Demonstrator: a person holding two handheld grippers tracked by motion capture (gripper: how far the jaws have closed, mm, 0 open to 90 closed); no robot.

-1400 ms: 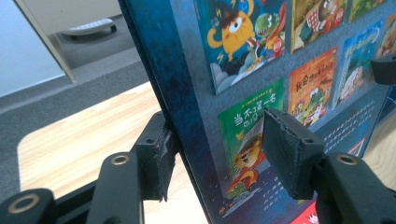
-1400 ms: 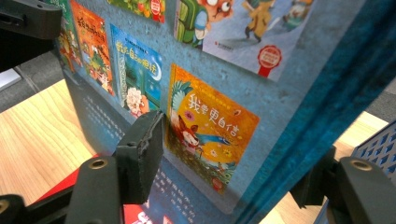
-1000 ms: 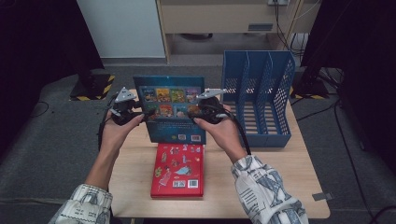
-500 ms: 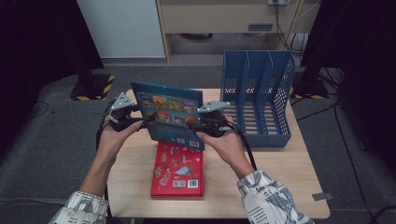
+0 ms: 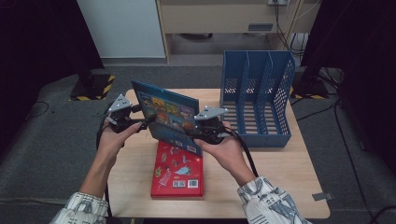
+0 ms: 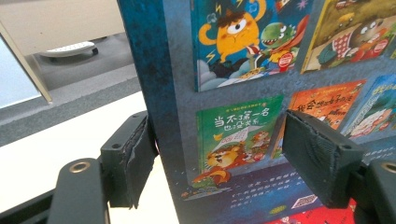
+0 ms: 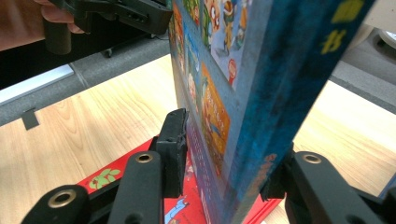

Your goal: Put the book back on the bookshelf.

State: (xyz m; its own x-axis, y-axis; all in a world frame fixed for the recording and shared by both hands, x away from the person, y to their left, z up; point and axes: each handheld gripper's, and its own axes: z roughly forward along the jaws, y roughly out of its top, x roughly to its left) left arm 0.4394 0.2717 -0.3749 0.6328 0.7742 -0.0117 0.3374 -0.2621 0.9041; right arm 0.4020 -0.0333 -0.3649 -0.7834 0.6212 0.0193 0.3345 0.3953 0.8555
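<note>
**Blue book up, rack waiting**

Our left gripper (image 5: 140, 122) clamps the blue hardcover picture book (image 5: 166, 114) by its left edge, our right gripper (image 5: 198, 135) by its right, above the red book (image 5: 180, 172). We should keep both grips level while swinging toward the blue perforated file rack (image 5: 257, 105).

I see a pale wooden desk (image 5: 280, 186) standing on grey carpeted floor (image 5: 56, 154). Beyond its far edge a white panel (image 5: 121, 28) leans or stands upright, and next to it sits a beige cabinet (image 5: 219, 18) with cables (image 5: 280, 23) hanging near its right end. A yellow-and-black striped base (image 5: 93, 86) rests on the floor at left. Both sides of the room are dark from my view. A small grey tape strip (image 5: 323, 196) sticks to the desk's right edge.
</note>
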